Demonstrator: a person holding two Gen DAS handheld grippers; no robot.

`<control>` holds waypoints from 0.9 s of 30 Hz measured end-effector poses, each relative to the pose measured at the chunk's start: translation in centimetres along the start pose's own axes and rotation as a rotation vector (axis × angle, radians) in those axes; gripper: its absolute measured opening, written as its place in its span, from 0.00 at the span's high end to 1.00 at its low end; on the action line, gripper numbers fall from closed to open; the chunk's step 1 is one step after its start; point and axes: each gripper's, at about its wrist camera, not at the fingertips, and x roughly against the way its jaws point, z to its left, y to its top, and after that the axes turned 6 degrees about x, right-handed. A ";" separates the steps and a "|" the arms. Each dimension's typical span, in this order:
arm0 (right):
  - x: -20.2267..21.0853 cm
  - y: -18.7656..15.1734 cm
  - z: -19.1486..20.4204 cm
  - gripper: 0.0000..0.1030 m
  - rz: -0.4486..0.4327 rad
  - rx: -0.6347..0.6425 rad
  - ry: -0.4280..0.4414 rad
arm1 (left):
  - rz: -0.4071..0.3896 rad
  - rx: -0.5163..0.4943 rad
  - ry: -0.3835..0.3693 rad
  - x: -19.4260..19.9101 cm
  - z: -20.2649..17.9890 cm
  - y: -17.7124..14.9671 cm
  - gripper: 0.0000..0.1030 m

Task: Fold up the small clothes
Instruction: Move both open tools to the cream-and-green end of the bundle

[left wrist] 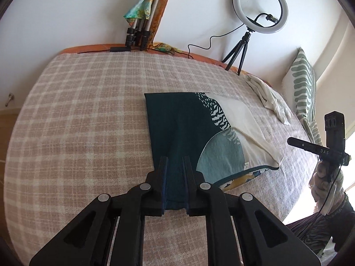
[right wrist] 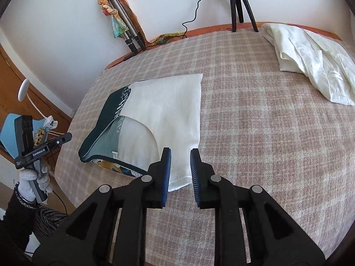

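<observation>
Two near corners being held up, each on a shallow bite.

Pinching the near edge of the teal-and-cream patterned cloth (left wrist: 177,122) just above the pink-and-cream checked woollen blanket (left wrist: 88,110): clamping the dark teal corner between the nearly closed fingers of the left gripper (left wrist: 176,158), and clamping the cream corner between the blue-padded fingers of the right gripper (right wrist: 180,151), with only a small tip of fabric poking out behind the pads. Leaving the far part lying flat on the blanket, well apart from the crumpled white cotton shirt (right wrist: 310,66). Probably risking a slip of the cream corner during the carry-over, owing to so shallow a bite. Risking a skewed fold by raising one side faster than the other. Risking dragging the whole cloth across the blanket instead of doubling it, by pulling level rather than upward. Risking trapping a crease in the sagging middle between the two grips.
</observation>
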 end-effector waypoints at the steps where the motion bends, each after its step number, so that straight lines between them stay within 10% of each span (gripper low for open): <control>1: -0.3 0.5 0.4 0.81 -0.006 0.009 0.002 | -0.004 -0.008 -0.007 -0.4 -0.7 0.7 0.90; 13: -6.0 5.2 3.1 0.81 0.023 0.000 0.051 | 0.037 -0.037 -0.053 -10.2 -7.5 8.2 0.90; 27: -10.1 5.6 0.3 0.81 0.147 -0.019 -0.046 | 0.108 -0.049 0.007 -15.4 -6.5 7.2 0.90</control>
